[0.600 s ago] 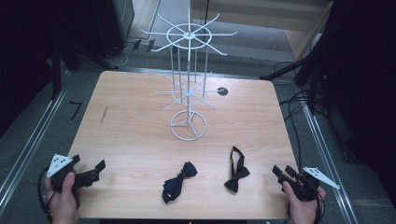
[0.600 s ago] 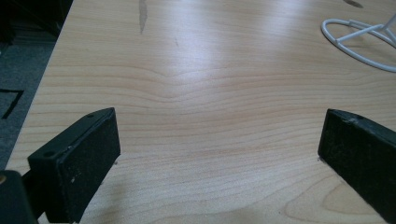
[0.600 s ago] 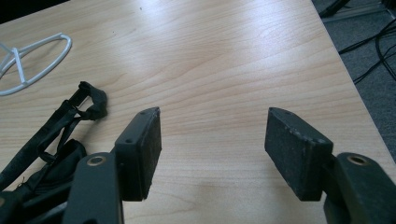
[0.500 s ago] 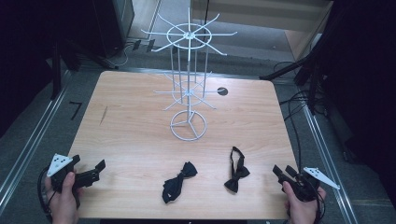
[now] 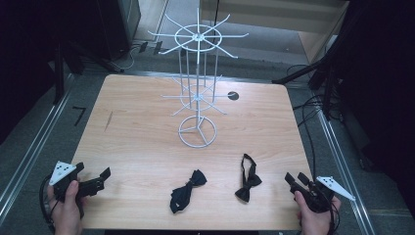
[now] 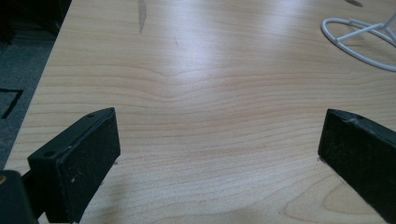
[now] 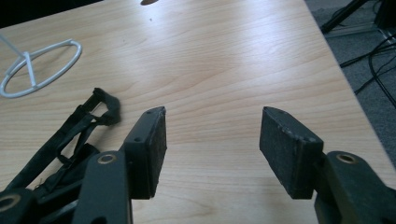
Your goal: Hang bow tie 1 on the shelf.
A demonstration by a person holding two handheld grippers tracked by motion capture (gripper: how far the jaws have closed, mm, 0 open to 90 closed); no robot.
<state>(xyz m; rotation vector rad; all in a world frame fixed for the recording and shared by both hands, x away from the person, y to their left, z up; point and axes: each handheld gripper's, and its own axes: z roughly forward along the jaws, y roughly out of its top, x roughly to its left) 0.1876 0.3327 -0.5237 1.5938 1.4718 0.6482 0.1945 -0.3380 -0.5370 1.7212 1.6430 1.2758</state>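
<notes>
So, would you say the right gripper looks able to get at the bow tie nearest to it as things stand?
Probably yes: the right gripper has open, empty jaws, and only bare table lies between it and the nearest bow tie, which lies flat and apart from the other bow tie.

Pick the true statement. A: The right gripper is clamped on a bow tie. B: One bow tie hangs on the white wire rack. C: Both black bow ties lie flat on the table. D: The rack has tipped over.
C: both bow ties lie on the wooden table, and the white wire rack stands upright and bare.
</notes>
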